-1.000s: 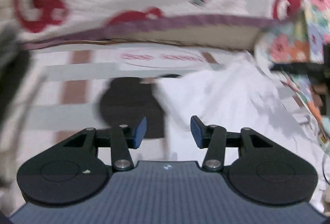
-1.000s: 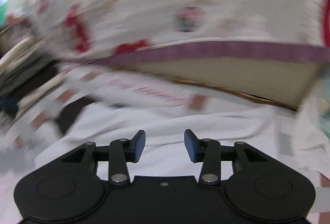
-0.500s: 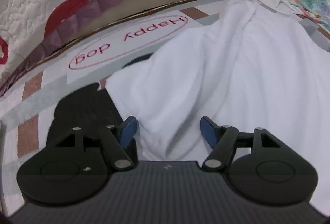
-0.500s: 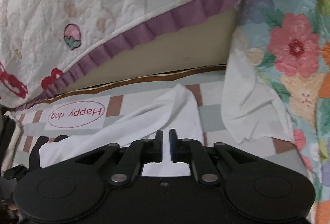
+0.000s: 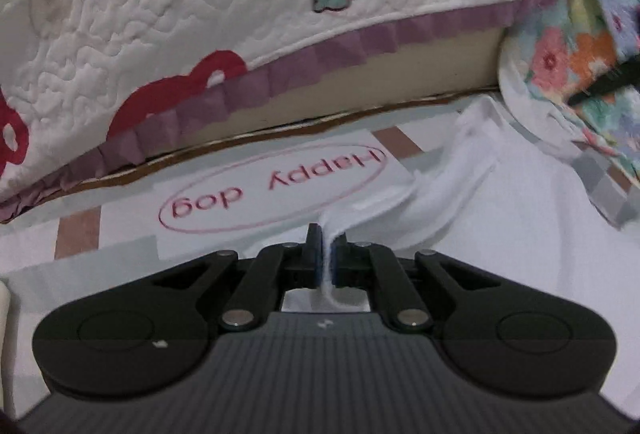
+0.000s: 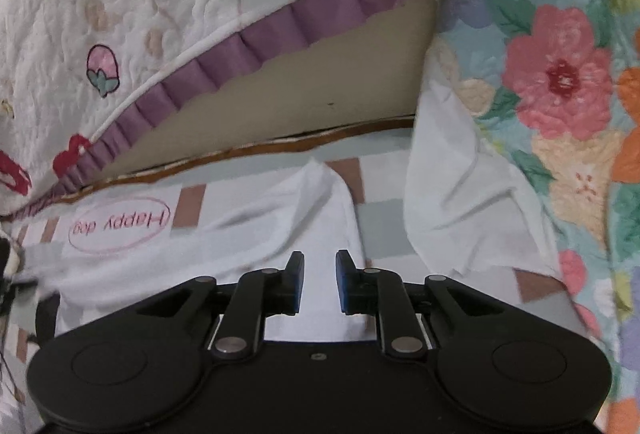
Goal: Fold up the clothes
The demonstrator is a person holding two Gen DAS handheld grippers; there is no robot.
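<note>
A white garment (image 5: 452, 190) lies on a checked mat (image 5: 120, 258) printed "Happy dog". My left gripper (image 5: 326, 256) is shut on a fold of the garment's white cloth, which runs up between the blue pads and stretches off to the right. In the right wrist view the same white garment (image 6: 280, 218) spreads across the mat below my right gripper (image 6: 319, 280). The right jaws are opening; white cloth shows in the gap behind them, and the pads do not press on it.
A quilted cover (image 5: 200, 14) with red bears, strawberries and a purple frill hangs over a tan edge behind the mat. A flowered quilt (image 6: 560, 94) with a white cloth (image 6: 460, 202) draped down it borders the right side.
My left gripper went from wide open over the garment to shut on a fold of it. The right jaws closed to almost touching, then parted again.
</note>
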